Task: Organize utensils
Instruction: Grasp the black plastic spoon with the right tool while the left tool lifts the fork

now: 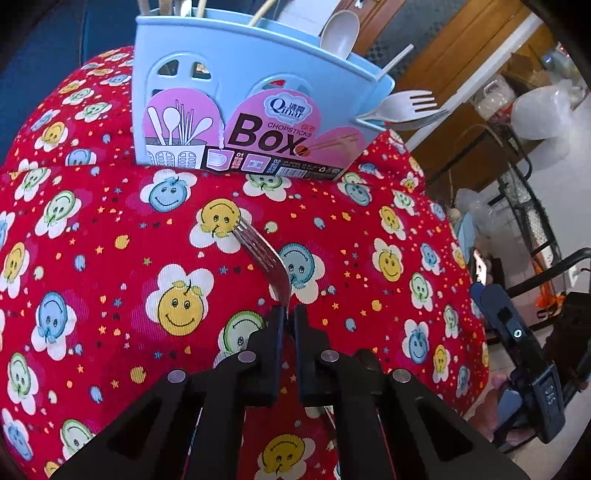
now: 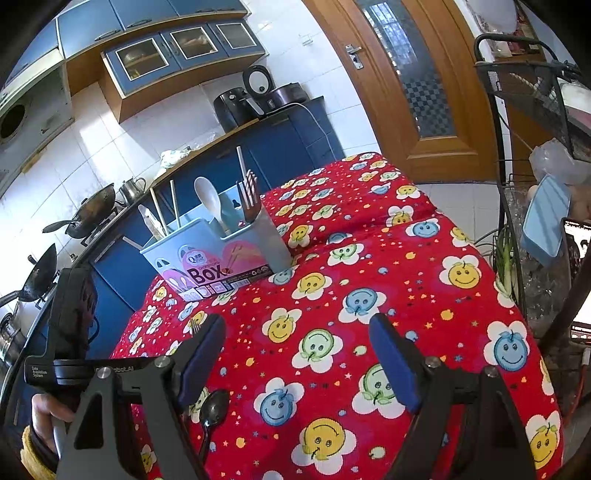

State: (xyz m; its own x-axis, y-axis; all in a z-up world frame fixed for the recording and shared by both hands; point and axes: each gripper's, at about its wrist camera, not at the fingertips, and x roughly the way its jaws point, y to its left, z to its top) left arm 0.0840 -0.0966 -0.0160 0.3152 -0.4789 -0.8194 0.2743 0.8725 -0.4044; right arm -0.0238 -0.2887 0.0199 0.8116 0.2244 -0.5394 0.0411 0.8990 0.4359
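My left gripper (image 1: 289, 314) is shut on the neck of a metal fork (image 1: 264, 254), whose tines point up and away over the red smiley-flower tablecloth (image 1: 110, 240). Beyond it a light blue chopsticks box (image 1: 221, 74) stands on the cloth, holding a white spoon (image 1: 341, 33), a white fork (image 1: 410, 105) and chopsticks. In the right wrist view my right gripper (image 2: 301, 350) is open above the cloth with nothing between its fingers. A dark metal spoon (image 2: 214, 410) lies on the cloth by its left finger. The box (image 2: 221, 254) stands at the table's far left edge.
The left gripper's body (image 2: 70, 321) and a hand (image 2: 44, 410) show at the left. Past the table's left edge runs a blue kitchen counter with woks (image 2: 92, 210). A black wire rack (image 2: 517, 147) stands close on the right, a wooden door (image 2: 424, 92) behind.
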